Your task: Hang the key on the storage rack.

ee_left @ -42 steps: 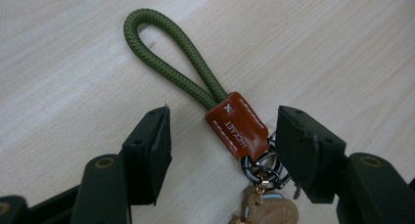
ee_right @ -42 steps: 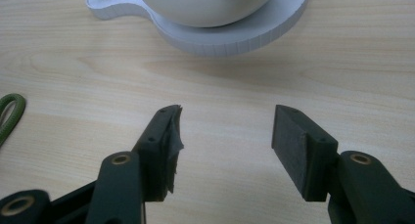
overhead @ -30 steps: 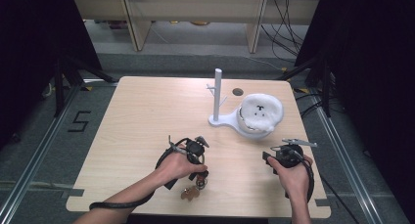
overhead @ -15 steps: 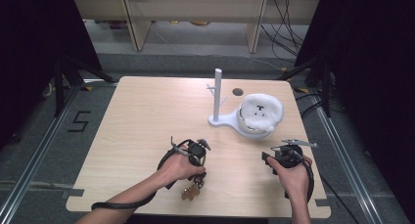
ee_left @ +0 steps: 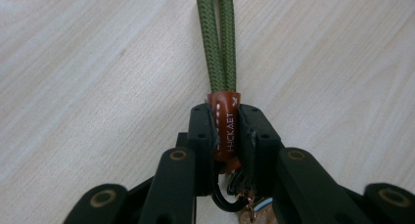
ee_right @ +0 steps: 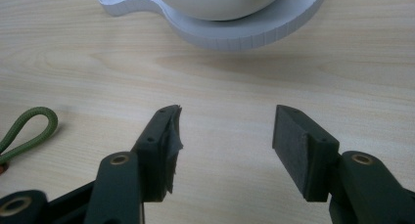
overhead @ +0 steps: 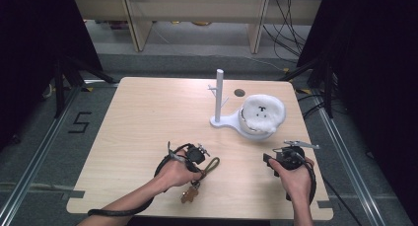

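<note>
Pale wood table (overhead: 148,117), left gripper (ee_left: 227,136) clamping green-corded keychain (ee_left: 226,121), right gripper (ee_right: 225,136) wide, dark room

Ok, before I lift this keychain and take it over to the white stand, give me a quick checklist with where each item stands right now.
1. Left gripper clamped on the keychain's brown leather tab: ok.
2. Green cord loop free of snags on the table: ok.
3. Charms under the hand untangled: cannot tell.
4. Right gripper open and empty: ok.
5. Stand's post upright, pegs free: ok.
6. Path to the stand clear: ok.
</note>
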Available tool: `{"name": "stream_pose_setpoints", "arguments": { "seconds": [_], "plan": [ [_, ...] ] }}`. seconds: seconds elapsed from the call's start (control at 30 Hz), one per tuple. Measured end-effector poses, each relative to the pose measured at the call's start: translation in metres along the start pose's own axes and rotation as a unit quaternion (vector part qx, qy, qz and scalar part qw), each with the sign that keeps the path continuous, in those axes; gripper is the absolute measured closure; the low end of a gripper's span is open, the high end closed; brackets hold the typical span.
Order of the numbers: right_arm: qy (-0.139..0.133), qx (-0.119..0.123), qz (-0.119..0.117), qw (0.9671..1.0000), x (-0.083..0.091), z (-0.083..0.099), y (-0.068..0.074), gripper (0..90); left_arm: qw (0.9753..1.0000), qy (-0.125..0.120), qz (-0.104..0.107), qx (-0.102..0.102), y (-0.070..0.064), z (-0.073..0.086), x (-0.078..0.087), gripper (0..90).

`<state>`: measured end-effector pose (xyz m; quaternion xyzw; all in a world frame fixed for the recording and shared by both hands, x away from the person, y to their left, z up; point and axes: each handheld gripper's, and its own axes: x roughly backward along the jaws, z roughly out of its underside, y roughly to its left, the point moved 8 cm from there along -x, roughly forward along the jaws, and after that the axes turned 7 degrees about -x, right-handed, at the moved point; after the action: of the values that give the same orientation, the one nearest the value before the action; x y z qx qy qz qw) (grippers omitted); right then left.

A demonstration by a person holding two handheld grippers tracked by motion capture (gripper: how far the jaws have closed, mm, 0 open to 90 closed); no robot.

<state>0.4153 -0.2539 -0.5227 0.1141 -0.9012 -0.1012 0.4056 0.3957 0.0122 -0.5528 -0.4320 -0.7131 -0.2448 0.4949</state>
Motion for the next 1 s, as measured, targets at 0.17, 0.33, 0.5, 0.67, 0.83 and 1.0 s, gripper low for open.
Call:
{"name": "stream_pose_setpoints", "arguments": {
  "seconds": [0.17,0.33,0.5,0.67,0.83,1.0],
  "plan": [
    [-0.004,-0.009,0.001,1.0000,-0.002,0.000,0.001,44.4,0.9997,-0.020,0.001,-0.016,0.000,0.002,0.002,79.3],
    [0.002,-0.021,0.003,0.9998,0.002,0.000,0.004,44.5,0.9981,-0.062,0.001,-0.003,-0.003,0.002,0.005,79.7],
    [-0.005,-0.020,-0.007,0.9998,0.002,-0.002,0.005,44.4,0.9962,-0.084,0.007,-0.019,-0.001,0.005,0.016,79.7],
    [-0.007,-0.025,-0.002,0.9997,0.002,-0.001,0.007,44.4,0.9938,-0.107,-0.001,-0.031,0.004,0.008,0.029,79.6],
    [-0.010,-0.022,-0.009,0.9997,0.002,-0.002,0.008,44.4,0.9865,-0.161,-0.009,-0.031,0.010,0.006,0.039,79.6],
    [-0.011,-0.019,-0.008,0.9997,0.002,-0.002,0.008,44.4,0.9777,-0.209,-0.021,-0.008,0.013,0.004,0.050,79.6]
  ]
}}
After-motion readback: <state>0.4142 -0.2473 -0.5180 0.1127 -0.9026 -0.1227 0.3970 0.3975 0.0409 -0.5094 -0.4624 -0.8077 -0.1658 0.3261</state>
